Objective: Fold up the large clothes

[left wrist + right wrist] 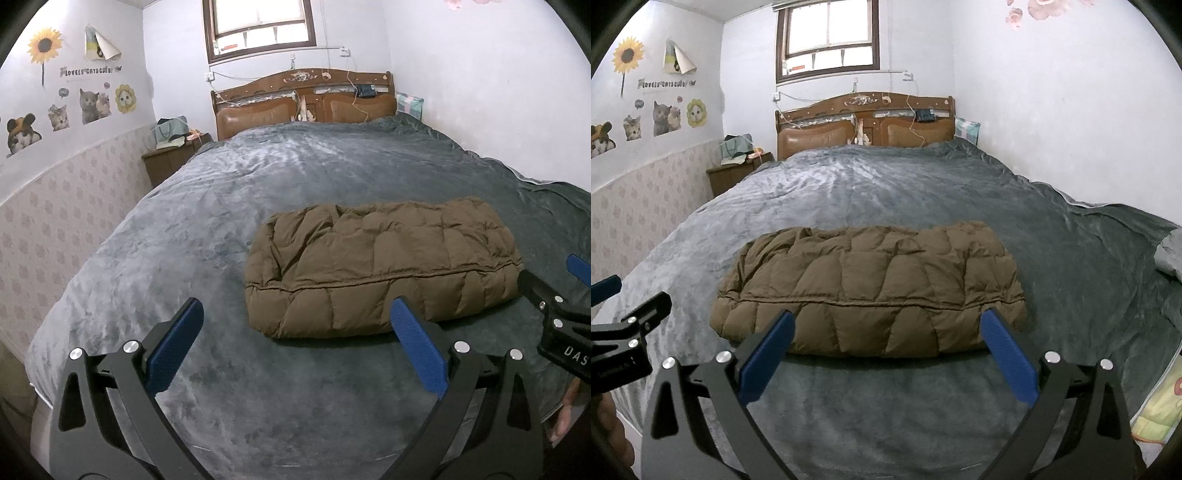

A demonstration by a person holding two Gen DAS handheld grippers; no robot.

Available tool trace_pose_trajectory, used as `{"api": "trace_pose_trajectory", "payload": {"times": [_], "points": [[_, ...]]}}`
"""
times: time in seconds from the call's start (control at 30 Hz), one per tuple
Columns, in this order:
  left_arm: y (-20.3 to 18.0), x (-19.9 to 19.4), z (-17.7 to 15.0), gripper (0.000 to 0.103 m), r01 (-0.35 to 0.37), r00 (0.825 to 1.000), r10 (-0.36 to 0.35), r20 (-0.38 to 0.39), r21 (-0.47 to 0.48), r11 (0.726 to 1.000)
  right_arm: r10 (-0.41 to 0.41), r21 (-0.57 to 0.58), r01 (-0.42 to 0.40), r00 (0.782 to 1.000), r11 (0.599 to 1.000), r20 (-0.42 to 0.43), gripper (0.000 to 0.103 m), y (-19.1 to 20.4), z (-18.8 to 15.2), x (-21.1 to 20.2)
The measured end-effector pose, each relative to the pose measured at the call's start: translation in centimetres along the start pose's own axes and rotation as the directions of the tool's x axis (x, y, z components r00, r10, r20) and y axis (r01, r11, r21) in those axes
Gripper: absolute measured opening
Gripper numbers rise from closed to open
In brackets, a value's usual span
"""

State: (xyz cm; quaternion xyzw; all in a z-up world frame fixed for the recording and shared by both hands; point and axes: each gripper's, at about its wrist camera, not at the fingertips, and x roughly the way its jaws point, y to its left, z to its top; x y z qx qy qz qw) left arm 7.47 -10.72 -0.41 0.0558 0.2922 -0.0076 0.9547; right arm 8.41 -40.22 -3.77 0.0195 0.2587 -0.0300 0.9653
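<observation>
Both tongs wide open, nothing between the blue pads – the left tongs [295, 314] hang above the grey blanket [184, 229], and the right tongs [886, 325] hang just beside them on the right, at about the same height

The jacket [380, 266] – brown, quilted, puffy – lies folded into a thick oblong bundle on the blanket, long side across the view. From the left tongs it sits ahead and off to the right: the right pad [417, 347] overlaps its near edge in the view, the left pad points at bare blanket. From the right tongs the jacket [871, 288] is straight ahead and nearly centred, with both pad tips overlapping its near edge; whether they touch the fabric I cannot tell. A stitched seam runs along the bundle's near side, with a row of quilted panels below it

At the far right of the left view, the right tongs' black frame pokes in just beside the jacket's right end. At the far left of the right view, the left tongs' frame shows, off the jacket's left end

Well beyond the jacket, the wooden headboard [864, 122] closes off the bed, a window [827, 37] above it. Left of the tongs, cat stickers [74, 107] on the wall, and a nightstand [166, 162] by the headboard
</observation>
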Motion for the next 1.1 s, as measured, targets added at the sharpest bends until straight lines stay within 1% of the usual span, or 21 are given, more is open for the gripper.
{"api": "trace_pose_trajectory", "payload": {"times": [0.6, 0.73, 1.1], "points": [[-0.01, -0.16, 0.18, 0.1, 0.009, 1.0, -0.009, 0.002, 0.003, 1.0, -0.002, 0.001, 0.002, 1.0, 1.0, 0.001, 0.101, 0.19, -0.07, -0.01], [0.11, -0.14, 0.27, 0.1, 0.002, 1.0, -0.002, 0.005, 0.001, 1.0, -0.003, 0.0, 0.003, 1.0, 1.0, 0.001, 0.101, 0.16, -0.05, -0.03], [-0.03, -0.16, 0.43, 0.1, 0.015, 1.0, -0.015, 0.0, 0.003, 1.0, -0.003, -0.001, 0.003, 1.0, 1.0, 0.0, 0.101, 0.26, -0.08, -0.01]]}}
